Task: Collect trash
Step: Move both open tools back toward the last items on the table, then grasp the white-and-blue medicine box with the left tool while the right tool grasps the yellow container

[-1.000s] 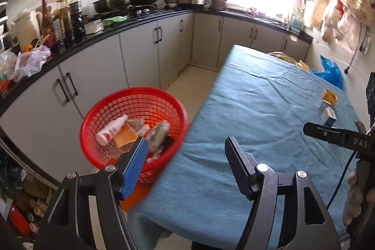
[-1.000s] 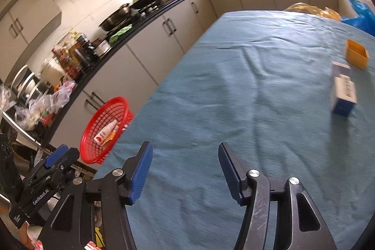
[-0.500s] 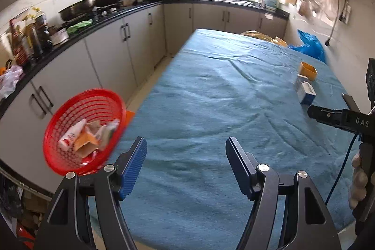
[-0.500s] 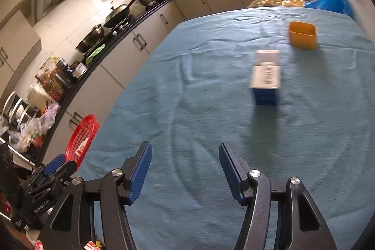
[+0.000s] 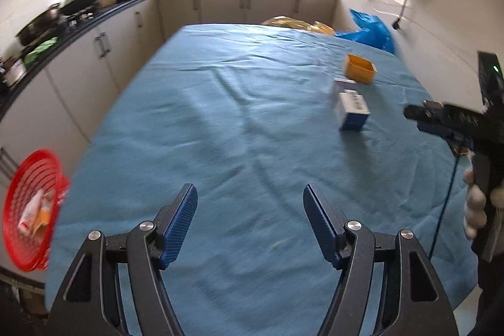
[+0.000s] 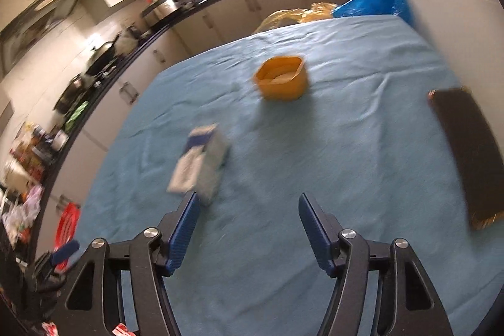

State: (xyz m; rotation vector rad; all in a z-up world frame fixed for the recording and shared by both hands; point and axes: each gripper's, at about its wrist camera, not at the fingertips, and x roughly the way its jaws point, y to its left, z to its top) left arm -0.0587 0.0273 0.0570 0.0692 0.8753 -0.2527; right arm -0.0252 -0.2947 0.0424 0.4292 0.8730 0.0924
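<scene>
A blue and white carton (image 5: pixel 352 109) (image 6: pixel 201 164) lies on the blue tablecloth (image 5: pixel 236 122). Behind it stands a small orange tub (image 5: pixel 359 69) (image 6: pixel 282 78). My left gripper (image 5: pixel 250 203) hangs open over the near cloth with nothing between its fingers. My right gripper (image 6: pixel 249 210) is open too, its jaws opening wider, empty; the carton lies just beyond its left fingertip (image 6: pixel 189 210). A red basket (image 5: pixel 30 210) (image 6: pixel 66 225) holding several pieces of trash stands off the table's left side. In the left wrist view the right gripper (image 5: pixel 441 118) shows at the right edge, held by a hand.
A dark flat slab (image 6: pixel 466 153) lies on the cloth's right side. Yellow (image 6: pixel 296 13) and blue (image 5: pixel 371 30) plastic bags sit past the far end. A counter with pans (image 5: pixel 72 5) and cabinets runs along the left.
Both grippers have swung right, away from the red basket and toward the carton and orange tub. The right gripper's jaws have spread a little wider. The basket has slid to the left edge.
</scene>
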